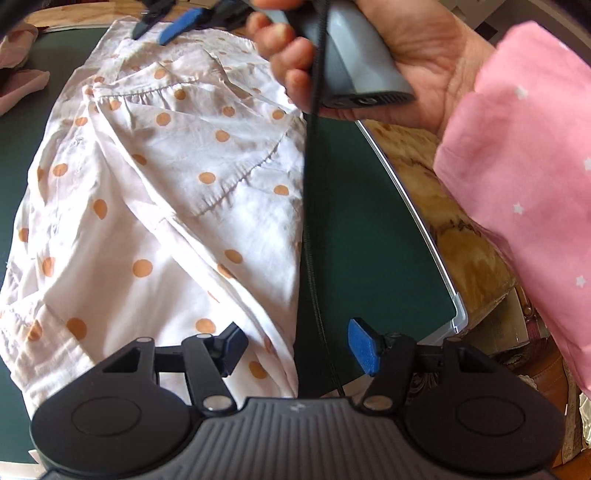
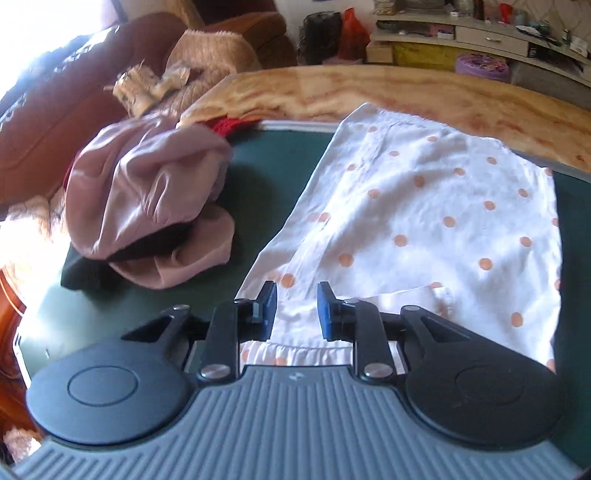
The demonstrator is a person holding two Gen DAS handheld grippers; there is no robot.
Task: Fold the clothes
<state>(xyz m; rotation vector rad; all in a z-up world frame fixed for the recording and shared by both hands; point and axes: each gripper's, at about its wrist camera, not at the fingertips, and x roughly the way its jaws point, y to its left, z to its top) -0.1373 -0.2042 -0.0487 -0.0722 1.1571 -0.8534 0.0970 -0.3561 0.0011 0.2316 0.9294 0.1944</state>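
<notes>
Lying under both parted, empty jaws, the dotted white garment [image 2: 424, 221] covers the green counter [image 2: 269, 170]; left gripper [image 1: 295, 345] wider than right gripper [image 2: 295, 310].

Brown sofa [image 2: 48, 122] behind the table, tan fluffy blanket [image 2: 210, 48] on it, wooden table edge [image 2: 369, 92], dark green mat [image 2: 273, 166], cluttered shelf [image 2: 480, 33], red bag [image 2: 352, 33]
</notes>
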